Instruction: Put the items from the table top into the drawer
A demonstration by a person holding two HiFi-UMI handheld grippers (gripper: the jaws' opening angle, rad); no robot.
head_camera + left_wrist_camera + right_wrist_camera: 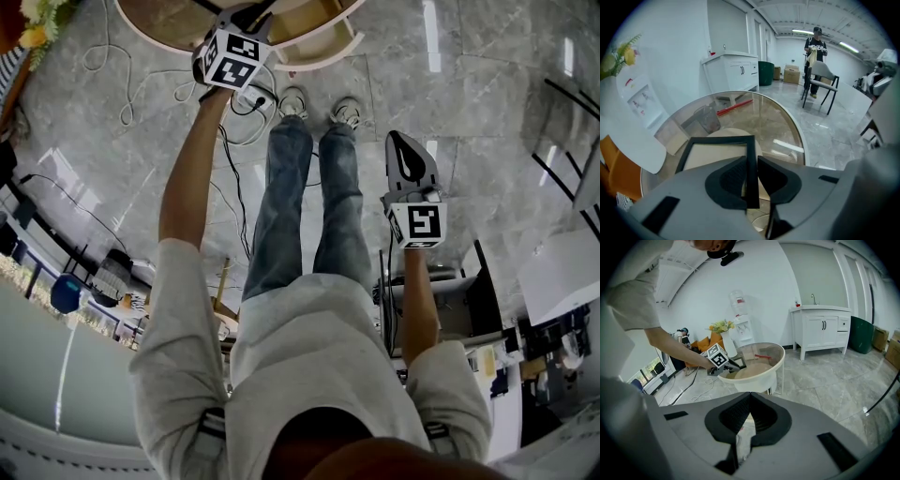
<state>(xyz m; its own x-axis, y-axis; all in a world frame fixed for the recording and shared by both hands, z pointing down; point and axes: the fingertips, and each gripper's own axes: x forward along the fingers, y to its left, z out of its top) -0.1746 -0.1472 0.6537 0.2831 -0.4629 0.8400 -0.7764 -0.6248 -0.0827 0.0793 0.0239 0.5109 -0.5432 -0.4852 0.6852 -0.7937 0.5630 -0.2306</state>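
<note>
A black picture frame point(717, 140) lies on the round glass-topped table point(787, 122). My left gripper point(750, 157) is shut on the frame's right bar, which stands between the pads. In the head view the left gripper point(242, 23) reaches over the table's rim point(314, 56) at the top. A red stick point(735, 107) and a clear container point(707, 119) sit farther back on the glass. My right gripper point(750, 394) is shut with nothing in it and hangs over the floor, well short of the table point(759, 376). In the head view the right gripper point(410, 155) is at the right.
A white sink cabinet point(733, 70) stands behind the table, with a chair point(820, 79) and a person point(814, 47) farther off. A water dispenser point(739, 319) and flowers point(721, 326) stand by the wall. Cables point(141, 84) lie on the floor near the person's feet point(319, 108).
</note>
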